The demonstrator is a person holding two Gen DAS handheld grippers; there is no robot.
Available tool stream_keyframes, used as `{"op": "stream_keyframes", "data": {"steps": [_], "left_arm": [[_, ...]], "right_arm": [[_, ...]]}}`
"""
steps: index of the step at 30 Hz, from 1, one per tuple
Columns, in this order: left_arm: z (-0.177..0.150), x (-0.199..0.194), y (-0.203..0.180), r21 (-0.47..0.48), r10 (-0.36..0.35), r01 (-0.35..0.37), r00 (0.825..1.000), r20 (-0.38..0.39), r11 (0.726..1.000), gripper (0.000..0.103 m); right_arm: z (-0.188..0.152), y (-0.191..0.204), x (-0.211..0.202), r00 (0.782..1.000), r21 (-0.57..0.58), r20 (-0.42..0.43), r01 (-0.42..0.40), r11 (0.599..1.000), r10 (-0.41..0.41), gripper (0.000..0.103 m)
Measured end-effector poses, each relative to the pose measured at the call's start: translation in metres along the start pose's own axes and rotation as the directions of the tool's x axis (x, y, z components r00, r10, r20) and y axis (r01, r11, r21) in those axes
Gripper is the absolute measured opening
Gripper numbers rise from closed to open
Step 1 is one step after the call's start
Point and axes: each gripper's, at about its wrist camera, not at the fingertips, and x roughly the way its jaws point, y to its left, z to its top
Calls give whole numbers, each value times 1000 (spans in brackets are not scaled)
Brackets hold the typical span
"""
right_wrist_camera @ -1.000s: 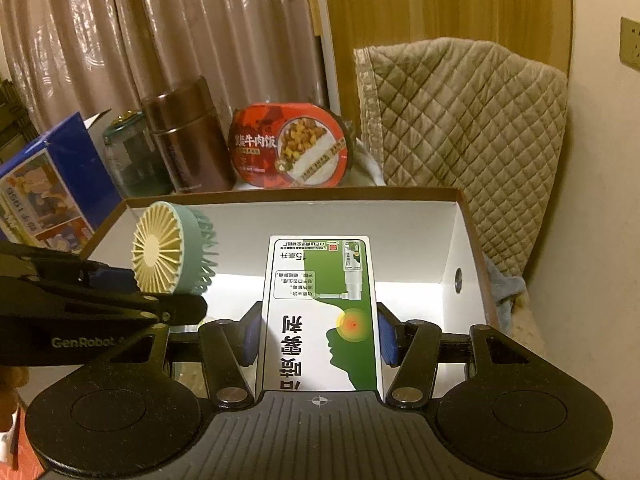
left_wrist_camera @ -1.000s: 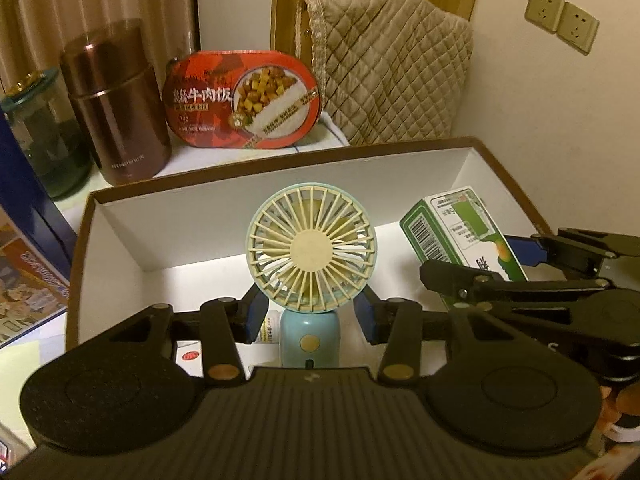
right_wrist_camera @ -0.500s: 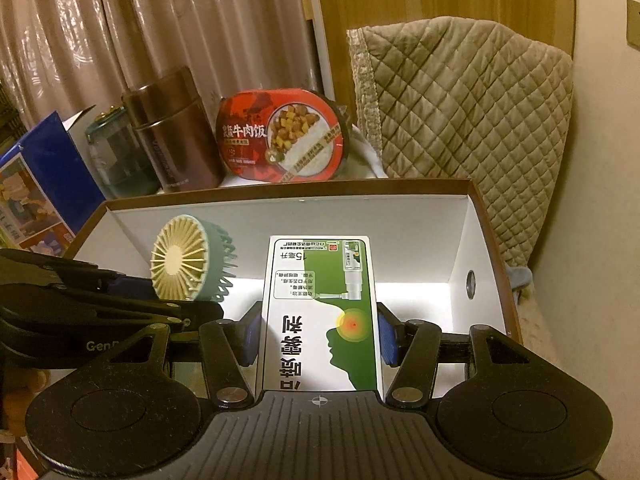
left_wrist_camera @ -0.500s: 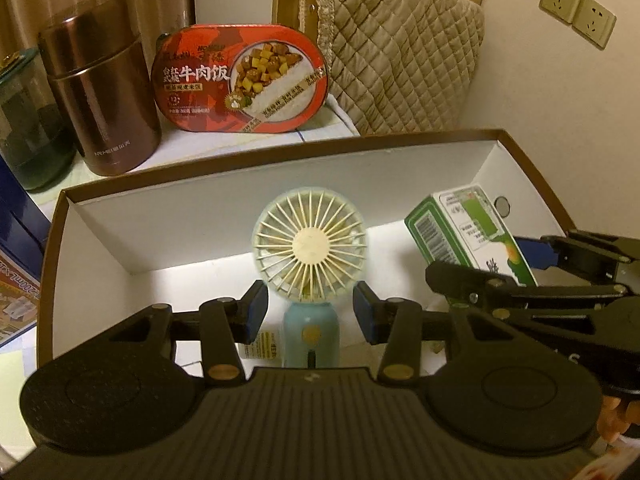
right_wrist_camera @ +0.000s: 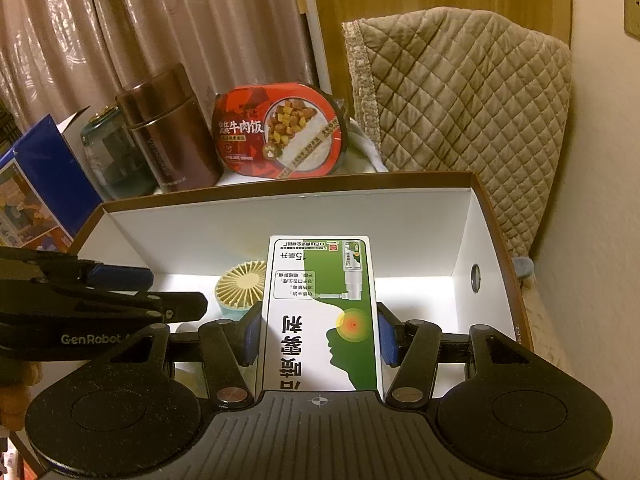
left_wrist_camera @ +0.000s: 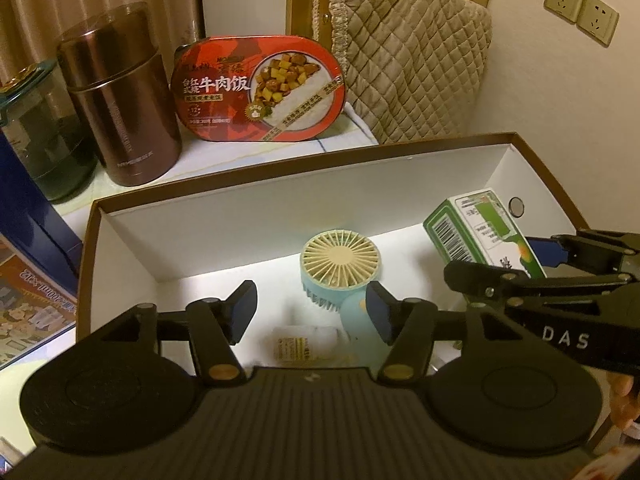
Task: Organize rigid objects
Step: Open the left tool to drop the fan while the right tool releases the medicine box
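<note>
A small mint-blue hand fan (left_wrist_camera: 339,268) with a cream grille lies on the floor of the white-lined brown box (left_wrist_camera: 280,208). My left gripper (left_wrist_camera: 312,312) hangs just above it, its jaws opening; the fan's handle rests against the right pad and is free of the left one. In the right wrist view the fan (right_wrist_camera: 240,286) shows partly behind the left gripper's arm. My right gripper (right_wrist_camera: 318,338) is shut on a green-and-white spray carton (right_wrist_camera: 320,312), held over the box's right half; the same carton (left_wrist_camera: 484,232) appears in the left wrist view.
Behind the box stand a brown metal flask (left_wrist_camera: 120,96), a red ready-meal tub (left_wrist_camera: 260,88), a glass jar (left_wrist_camera: 36,132) and a quilted cover (left_wrist_camera: 404,60). A blue carton (right_wrist_camera: 36,184) stands left of the box. A small labelled packet (left_wrist_camera: 300,344) lies on the box floor.
The left gripper's jaws have spread apart and the fan, held upright before, has dropped and now lies tilted on the box floor. The right gripper still holds the carton.
</note>
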Motion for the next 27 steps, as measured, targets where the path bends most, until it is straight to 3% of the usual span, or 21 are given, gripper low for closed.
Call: {"op": "stream_keyframes", "data": {"steps": [8,15,19,27], "left_arm": [[-2,-4,1,-1,3,-3,1000,4,1000,61],[-2,-7,2,3,11,-11,1000,8,1000,62],[-3,-12,1,8,15,-15,1000,19,1000,70],[-6,-19,1,4,13,-13,1000,16,1000,70]], "right_arm": [[1,2,2,1000,7,0,-3,1000,3,52],[7,0,-4,998,61,59,-8,998,4,54],[5,0,-7,999,55,45,-14,998,11,55],[-4,0,-14,1000,52,22,-19,998,18,56]]}}
